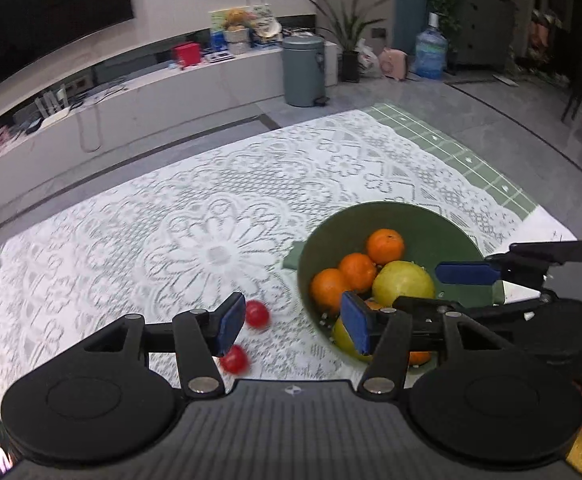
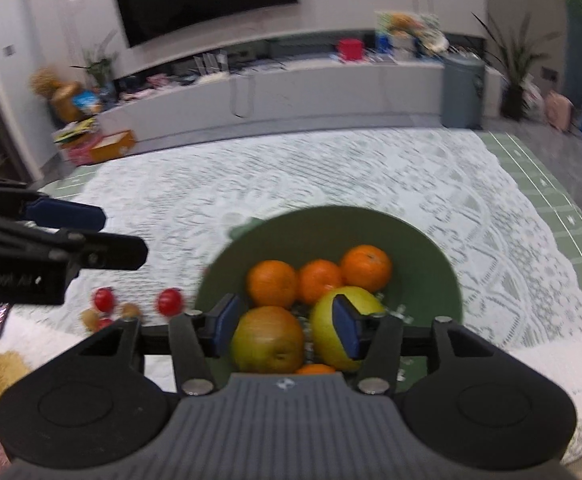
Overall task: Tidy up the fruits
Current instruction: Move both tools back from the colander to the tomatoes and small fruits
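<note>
Fruits are mostly in the green bowl (image 1: 419, 220) already, with a few small ones loose on the lace tablecloth (image 1: 211, 208) just left of it.

Left gripper (image 1: 295, 322): released, jaws wide, nothing between the blue pads. It hangs over the cloth just left of the bowl's near rim, right above two red cherry tomatoes (image 1: 257, 313), so I'd guess those get picked next. The right wrist view shows more small bits left of the bowl, a couple red and a couple brownish, too blurry to name.

Right gripper (image 2: 287, 330): also spread open, holding nothing. It sits over the bowl's near side, with a brownish-yellow apple (image 2: 269, 340) showing between its pads and a yellow-green apple (image 2: 345, 320) partly behind the right pad. Whether the pads touch either one, I can't tell. Looks to me like it either let something go or is steadying things, just a guess.

Three oranges (image 2: 319, 274) sit at the far side of the bowl, touching each other, dimpled matte skin. The apples look smooth and waxy. The bowl is a deep round thing with a matte finish, probably plastic or ceramic. The tomatoes are glossy and round, so they'll roll if nudged on that bumpy lace.
</note>
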`<state>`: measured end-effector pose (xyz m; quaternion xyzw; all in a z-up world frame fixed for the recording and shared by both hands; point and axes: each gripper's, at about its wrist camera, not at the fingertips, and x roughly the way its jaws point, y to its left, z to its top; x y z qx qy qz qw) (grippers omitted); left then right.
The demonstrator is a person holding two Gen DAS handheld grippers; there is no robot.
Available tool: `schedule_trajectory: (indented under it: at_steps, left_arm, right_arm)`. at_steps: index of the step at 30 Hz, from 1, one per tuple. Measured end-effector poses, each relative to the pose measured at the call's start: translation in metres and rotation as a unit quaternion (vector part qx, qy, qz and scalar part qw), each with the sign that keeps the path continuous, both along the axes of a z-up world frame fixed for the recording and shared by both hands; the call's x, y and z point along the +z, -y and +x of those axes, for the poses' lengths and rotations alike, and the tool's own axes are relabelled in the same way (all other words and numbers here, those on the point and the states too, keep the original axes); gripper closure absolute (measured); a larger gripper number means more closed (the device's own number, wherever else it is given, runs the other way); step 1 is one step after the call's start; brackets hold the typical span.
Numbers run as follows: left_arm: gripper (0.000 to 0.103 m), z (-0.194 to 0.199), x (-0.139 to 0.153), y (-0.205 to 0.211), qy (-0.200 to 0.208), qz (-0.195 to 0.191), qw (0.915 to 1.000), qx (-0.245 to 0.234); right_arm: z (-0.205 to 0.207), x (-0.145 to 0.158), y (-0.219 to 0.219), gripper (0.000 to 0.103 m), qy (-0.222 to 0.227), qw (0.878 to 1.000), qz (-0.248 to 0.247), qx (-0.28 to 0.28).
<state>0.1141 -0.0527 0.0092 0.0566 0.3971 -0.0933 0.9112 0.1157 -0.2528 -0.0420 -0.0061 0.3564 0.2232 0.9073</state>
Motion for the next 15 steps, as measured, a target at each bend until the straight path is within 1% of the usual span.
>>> schedule_trajectory:
  at_steps: [2, 3, 4, 6, 9, 12, 15]
  left_arm:
    - [0.038, -0.006, 0.002, -0.006, -0.004, -0.013, 0.9998, 0.013]
    - [0.038, -0.009, 0.002, -0.009, -0.010, -0.020, 0.9996, 0.017]
    - [0.038, -0.013, 0.001, -0.011, -0.020, -0.026, 0.9992, 0.022]
    - [0.038, -0.020, -0.003, -0.015, -0.037, -0.024, 0.9985, 0.034]
    - [0.038, -0.030, -0.012, -0.023, -0.053, -0.026, 0.9964, 0.061]
    - [0.038, -0.035, -0.017, -0.031, -0.044, -0.036, 0.9946, 0.086]
    - [0.038, -0.035, -0.019, -0.034, -0.041, -0.046, 0.9929, 0.102]
  right_arm:
    - [-0.007, 0.002, -0.001, 0.043, 0.011, 1.000, -0.002, 0.012]
    - [-0.008, 0.001, -0.002, 0.042, 0.012, 1.000, -0.004, 0.017]
    - [-0.008, -0.001, -0.001, 0.042, 0.011, 1.000, -0.005, 0.024]
    - [-0.006, -0.008, 0.001, 0.042, 0.004, 0.999, -0.011, 0.035]
    - [-0.003, -0.015, 0.008, 0.043, 0.001, 0.999, -0.013, 0.048]
    - [-0.007, -0.015, 0.020, 0.043, 0.018, 0.997, 0.006, 0.071]
    - [-0.005, -0.014, 0.020, 0.043, 0.026, 0.996, 0.015, 0.081]
